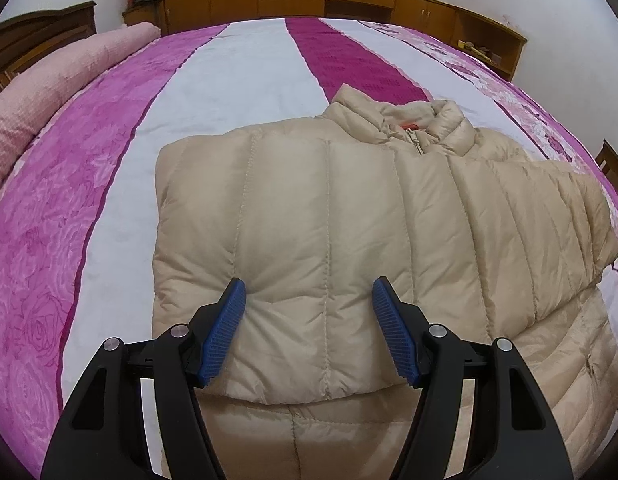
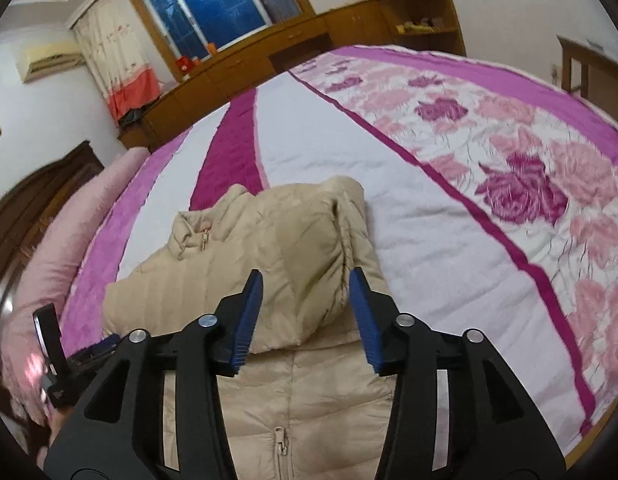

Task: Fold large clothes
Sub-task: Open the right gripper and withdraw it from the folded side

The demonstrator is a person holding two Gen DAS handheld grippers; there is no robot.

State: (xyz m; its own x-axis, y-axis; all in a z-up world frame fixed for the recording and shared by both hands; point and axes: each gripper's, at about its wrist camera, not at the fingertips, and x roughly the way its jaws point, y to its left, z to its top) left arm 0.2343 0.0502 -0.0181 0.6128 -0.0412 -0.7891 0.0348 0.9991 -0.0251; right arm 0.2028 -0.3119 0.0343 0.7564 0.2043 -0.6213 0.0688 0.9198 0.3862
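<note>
Left wrist, jacket [image 1: 349,240] between open fingers [image 1: 225,332]

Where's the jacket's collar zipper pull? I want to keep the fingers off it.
The zipper pull sits at the beige jacket's collar, far end from both grippers; right of centre in the left wrist view, left in the right.

Both wrist views close above jacket [image 1: 349,208]

My jacket [image 1: 349,220]: beige, quilted in stitched lines, orange tag at collar.
My bedspread [image 1: 109,184]: pink, magenta and white stripes, rose print.
My gripper pads [image 1: 225,332]: blue, ribbed; arms black.
Pillow [image 1: 49,92]: pale pink.
</note>
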